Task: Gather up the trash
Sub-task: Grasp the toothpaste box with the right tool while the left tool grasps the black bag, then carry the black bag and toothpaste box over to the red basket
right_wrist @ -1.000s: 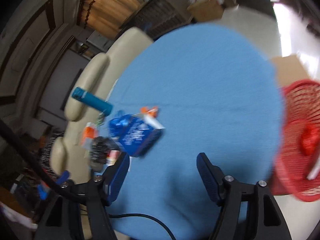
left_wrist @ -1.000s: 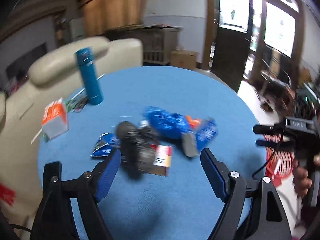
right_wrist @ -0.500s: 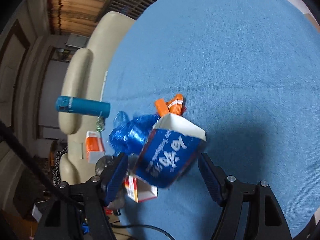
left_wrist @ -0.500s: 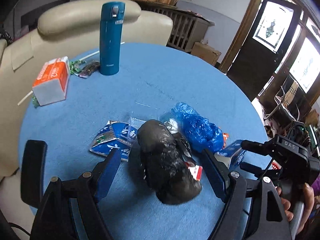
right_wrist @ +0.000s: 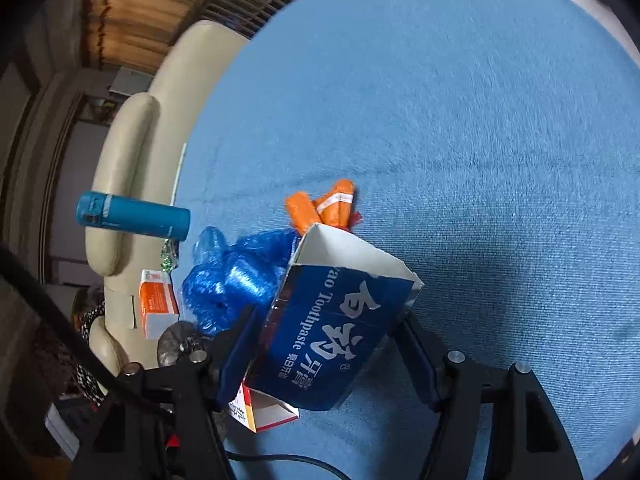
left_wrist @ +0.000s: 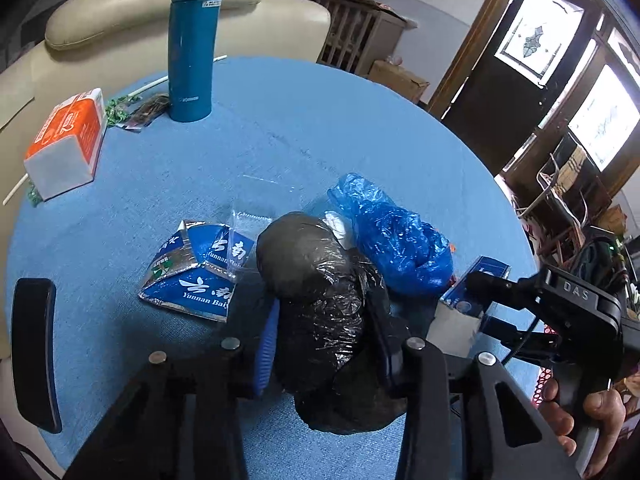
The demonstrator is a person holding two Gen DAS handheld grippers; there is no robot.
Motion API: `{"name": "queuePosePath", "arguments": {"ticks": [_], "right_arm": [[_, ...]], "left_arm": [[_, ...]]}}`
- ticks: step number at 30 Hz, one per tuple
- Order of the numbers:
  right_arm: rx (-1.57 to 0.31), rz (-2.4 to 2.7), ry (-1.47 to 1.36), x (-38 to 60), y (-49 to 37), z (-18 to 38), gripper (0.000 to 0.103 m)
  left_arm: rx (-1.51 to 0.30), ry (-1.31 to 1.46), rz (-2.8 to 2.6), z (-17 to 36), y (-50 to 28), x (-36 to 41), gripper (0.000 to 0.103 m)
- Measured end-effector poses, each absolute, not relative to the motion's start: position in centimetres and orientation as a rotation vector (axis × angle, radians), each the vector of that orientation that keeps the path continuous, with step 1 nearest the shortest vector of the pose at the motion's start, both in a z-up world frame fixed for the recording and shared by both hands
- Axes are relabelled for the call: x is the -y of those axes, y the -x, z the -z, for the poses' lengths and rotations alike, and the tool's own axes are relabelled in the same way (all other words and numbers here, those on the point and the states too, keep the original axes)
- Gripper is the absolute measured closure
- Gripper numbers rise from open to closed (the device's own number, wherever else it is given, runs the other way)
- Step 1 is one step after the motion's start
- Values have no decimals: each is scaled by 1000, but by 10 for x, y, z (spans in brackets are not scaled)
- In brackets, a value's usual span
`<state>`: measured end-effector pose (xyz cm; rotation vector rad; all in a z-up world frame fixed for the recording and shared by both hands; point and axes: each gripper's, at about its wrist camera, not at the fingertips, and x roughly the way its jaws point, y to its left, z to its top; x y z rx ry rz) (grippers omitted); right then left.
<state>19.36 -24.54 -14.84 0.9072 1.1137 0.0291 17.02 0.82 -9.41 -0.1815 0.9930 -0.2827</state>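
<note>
Claws clamp trash: left claw [left_wrist: 326,344] black bag [left_wrist: 320,312], right claw [right_wrist: 324,356] toothpaste box [right_wrist: 332,336].

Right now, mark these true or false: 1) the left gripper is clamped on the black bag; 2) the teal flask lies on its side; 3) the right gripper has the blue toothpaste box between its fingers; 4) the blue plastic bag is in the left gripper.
1) True: the left gripper is shut on the black bag.
2) False: the teal flask stands upright on the table.
3) True: the blue toothpaste box sits in the right gripper.
4) False: the blue plastic bag lies on the table beside the black bag.
</note>
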Motion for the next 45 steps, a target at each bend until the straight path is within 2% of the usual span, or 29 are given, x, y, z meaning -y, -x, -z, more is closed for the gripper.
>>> {"name": "queuePosePath", "arguments": {"ticks": [18, 30, 45], "right_arm": [[-845, -148, -526, 245, -98, 61, 33], [-754, -93, -519, 268, -44, 37, 33], [-654, -74, -455, 269, -2, 7, 33]], "left_arm": [[-815, 73, 291, 32, -90, 6, 62], [-685, -95, 280, -9, -40, 40, 62], [-585, -197, 272, -29, -7, 61, 62]]}}
